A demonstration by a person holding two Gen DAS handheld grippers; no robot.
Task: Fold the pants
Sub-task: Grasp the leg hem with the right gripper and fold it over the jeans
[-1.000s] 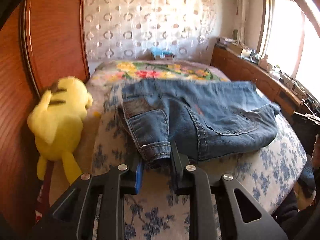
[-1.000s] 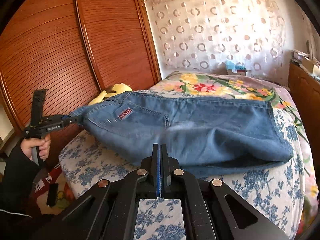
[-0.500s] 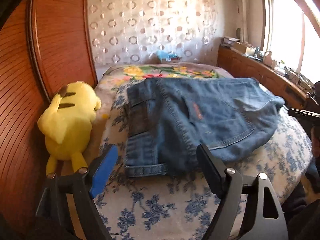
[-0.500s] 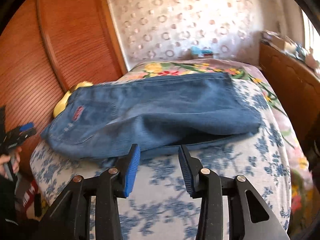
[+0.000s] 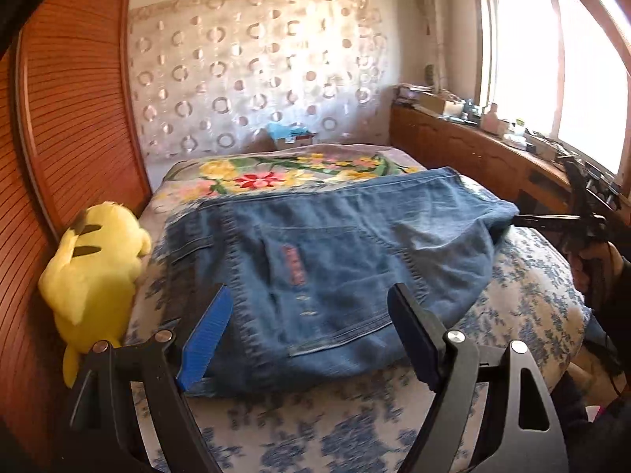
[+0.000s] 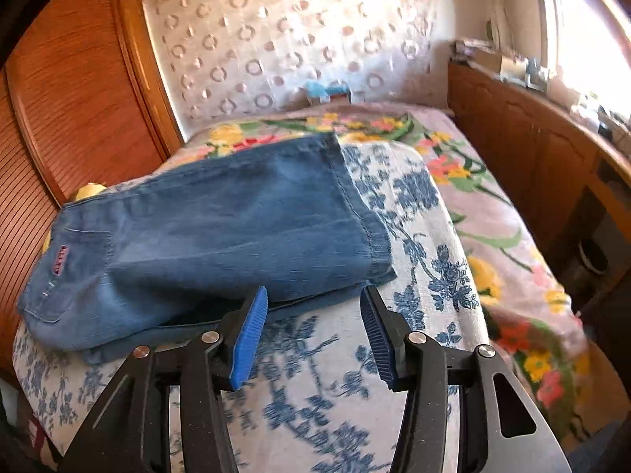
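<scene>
Yellow plush (image 5: pixel 94 260) whole in L view; R view: sliver.

This is a bedroom in a home. A bed (image 5: pixel 524 299) fills most of the room, covered with a blue-flowered sheet and a bright floral blanket (image 5: pixel 284 173) toward its head. A yellow plush toy (image 5: pixel 94 268) lies along the bed's edge against a ribbed wooden wardrobe door (image 5: pixel 75 110). A sheer curtain with ring patterns (image 5: pixel 252 67) hangs on the far wall. A low wooden cabinet (image 5: pixel 473 149) under a sunlit window (image 5: pixel 552 63) carries small household clutter, and denim pants (image 5: pixel 335 260) lie spread on the bed.
</scene>
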